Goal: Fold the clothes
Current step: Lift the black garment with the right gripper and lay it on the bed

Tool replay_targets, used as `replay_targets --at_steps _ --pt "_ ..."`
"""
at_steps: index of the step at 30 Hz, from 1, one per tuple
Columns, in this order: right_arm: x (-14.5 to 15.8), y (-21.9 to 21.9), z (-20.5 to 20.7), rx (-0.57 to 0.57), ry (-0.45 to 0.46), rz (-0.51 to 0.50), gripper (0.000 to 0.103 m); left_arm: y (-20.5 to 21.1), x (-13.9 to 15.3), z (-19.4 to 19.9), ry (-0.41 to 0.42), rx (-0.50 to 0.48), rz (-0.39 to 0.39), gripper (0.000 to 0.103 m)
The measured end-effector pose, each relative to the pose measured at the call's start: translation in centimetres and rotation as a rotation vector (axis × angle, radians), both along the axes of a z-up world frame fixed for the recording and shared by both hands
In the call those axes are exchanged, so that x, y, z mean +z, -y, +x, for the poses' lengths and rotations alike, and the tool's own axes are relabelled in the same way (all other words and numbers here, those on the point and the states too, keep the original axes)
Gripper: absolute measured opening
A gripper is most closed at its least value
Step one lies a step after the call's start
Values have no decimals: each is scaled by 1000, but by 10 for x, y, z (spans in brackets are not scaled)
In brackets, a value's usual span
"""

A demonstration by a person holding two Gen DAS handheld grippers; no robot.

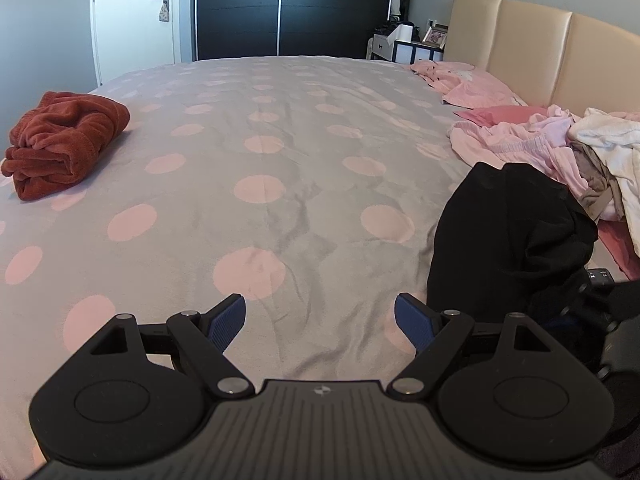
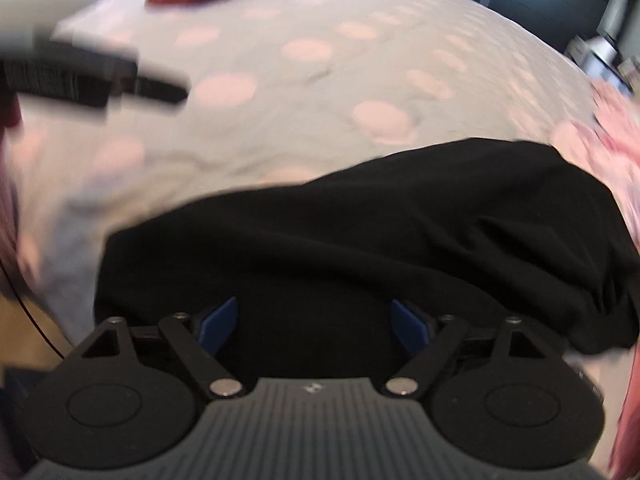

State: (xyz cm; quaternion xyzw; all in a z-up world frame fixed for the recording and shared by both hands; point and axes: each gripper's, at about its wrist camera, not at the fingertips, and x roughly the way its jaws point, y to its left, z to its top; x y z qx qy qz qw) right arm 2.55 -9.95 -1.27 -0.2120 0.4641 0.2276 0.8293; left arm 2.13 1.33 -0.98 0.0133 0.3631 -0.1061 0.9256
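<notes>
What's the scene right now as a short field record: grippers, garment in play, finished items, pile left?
left gripper: open, empty, above the grey duvet with pink dots
right gripper: open, at the crumpled black garment; contact unclear, view blurred
black garment: unfolded, bunched
folded: rust-red fleece garment, far left on the duvet
unfolded pile: pink and white clothes by the cream padded headboard

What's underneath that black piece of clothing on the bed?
The black garment lies on the grey bedspread with pink dots, which shows all around its left side. Beside it sits a pink and white clothes pile. Whatever lies directly beneath the black fabric is covered.
</notes>
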Motion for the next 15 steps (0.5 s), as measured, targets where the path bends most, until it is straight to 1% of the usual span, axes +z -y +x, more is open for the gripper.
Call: replay_targets --at_steps 1,3,4,5,6,7,10,13,15 --pt "-6 -3 1 7 5 -27 73 -2 0 0 1 7 -3 82" --pt "-14 -8 2 7 31 -82 42 -7 2 1 3 23 -12 82" --pt "-11 -8 3 -1 45 -91 31 -9 3 2 4 31 -17 82" --pt "-8 -7 6 -12 57 -95 11 -11 4 2 9 38 -18 82" --pt "-2 -5 10 -28 52 -80 8 -14 6 2 13 44 -20 82" --pt "7 -1 15 -51 36 -48 8 -16 7 2 19 49 -18 82" --pt "41 0 29 -76 39 29 7 -21 12 2 38 67 -14 82" --pt "82 -15 38 -39 107 76 7 -28 18 -1 60 89 -19 82" --pt "112 -28 46 -19 139 137 7 -36 23 -2 77 114 -25 82"
